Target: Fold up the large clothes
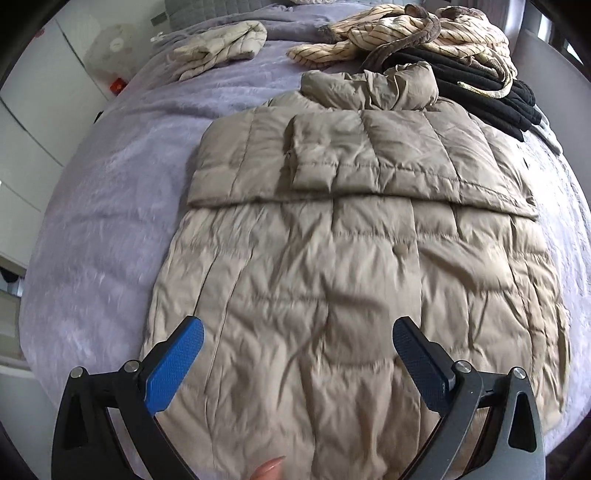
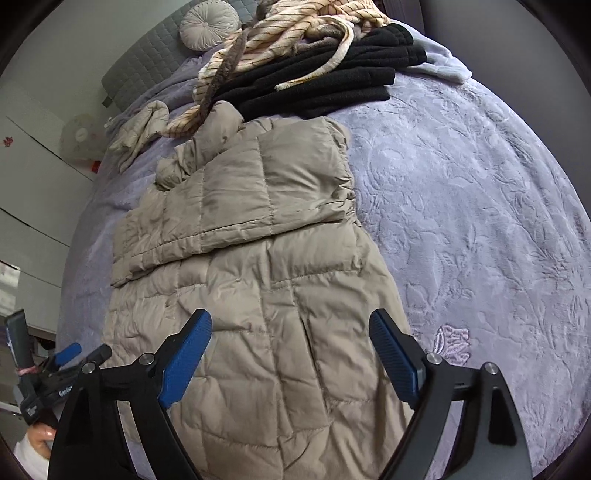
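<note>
Tan puffer coat [image 1: 332, 258] lies flat mid-frame on the lavender bed [image 1: 110, 221], its upper part folded down, black clothes [image 2: 325, 85] and striped garment [image 1: 406, 33] heaped at upper right; left claw [image 1: 297, 350] and right claw [image 2: 291, 339] hover above it, angled downward, blue pads spread, pinching nothing.

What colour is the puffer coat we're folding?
Plain beige-taupe, quilted, no print. The puffer coat shows best in the left wrist view.
</note>
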Tool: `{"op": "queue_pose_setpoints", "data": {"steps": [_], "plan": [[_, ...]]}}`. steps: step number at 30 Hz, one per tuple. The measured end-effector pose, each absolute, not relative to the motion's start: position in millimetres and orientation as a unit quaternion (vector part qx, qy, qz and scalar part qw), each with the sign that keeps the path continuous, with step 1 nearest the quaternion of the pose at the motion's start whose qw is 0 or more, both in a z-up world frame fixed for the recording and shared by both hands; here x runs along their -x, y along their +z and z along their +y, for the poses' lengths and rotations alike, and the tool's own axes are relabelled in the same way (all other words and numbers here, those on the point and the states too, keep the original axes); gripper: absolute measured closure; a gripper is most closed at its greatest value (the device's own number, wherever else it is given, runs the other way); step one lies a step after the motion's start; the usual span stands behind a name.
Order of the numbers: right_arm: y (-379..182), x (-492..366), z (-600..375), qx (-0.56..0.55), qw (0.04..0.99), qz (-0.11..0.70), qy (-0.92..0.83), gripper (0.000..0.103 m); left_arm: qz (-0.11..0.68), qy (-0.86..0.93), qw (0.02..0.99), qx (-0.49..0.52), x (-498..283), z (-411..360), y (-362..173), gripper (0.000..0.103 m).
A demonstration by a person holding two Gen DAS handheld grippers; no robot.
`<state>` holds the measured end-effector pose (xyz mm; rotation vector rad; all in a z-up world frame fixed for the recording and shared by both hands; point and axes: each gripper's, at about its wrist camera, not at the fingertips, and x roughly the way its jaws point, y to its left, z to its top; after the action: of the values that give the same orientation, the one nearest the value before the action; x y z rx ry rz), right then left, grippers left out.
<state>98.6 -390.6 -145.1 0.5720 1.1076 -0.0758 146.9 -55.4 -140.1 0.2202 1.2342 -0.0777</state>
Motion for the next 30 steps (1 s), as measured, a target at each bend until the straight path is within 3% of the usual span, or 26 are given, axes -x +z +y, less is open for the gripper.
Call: {"op": "queue_pose_setpoints", "data": {"steps": [9,23,30], "plan": [[-130.9,-72.6,-362.8,-0.295,0.802,0.519,-0.023,0.014,0.584,-0.042,0.805,-0.096,-115.7,-26.4,-124.5,0.001],[-159.4,14.5,-300.1,-0.394,0.716,0.572,-0.067,0.014,0.620,-0.092,0.775,-0.084,-54.0,55.0,-139.5,0.001],[-169.6,46.3,-292.9,-0.431,0.690,0.574,-0.092,0.014,0.641,-0.086,0.762,-0.009,-33.4,121.0,-151.1,0.001]]}}
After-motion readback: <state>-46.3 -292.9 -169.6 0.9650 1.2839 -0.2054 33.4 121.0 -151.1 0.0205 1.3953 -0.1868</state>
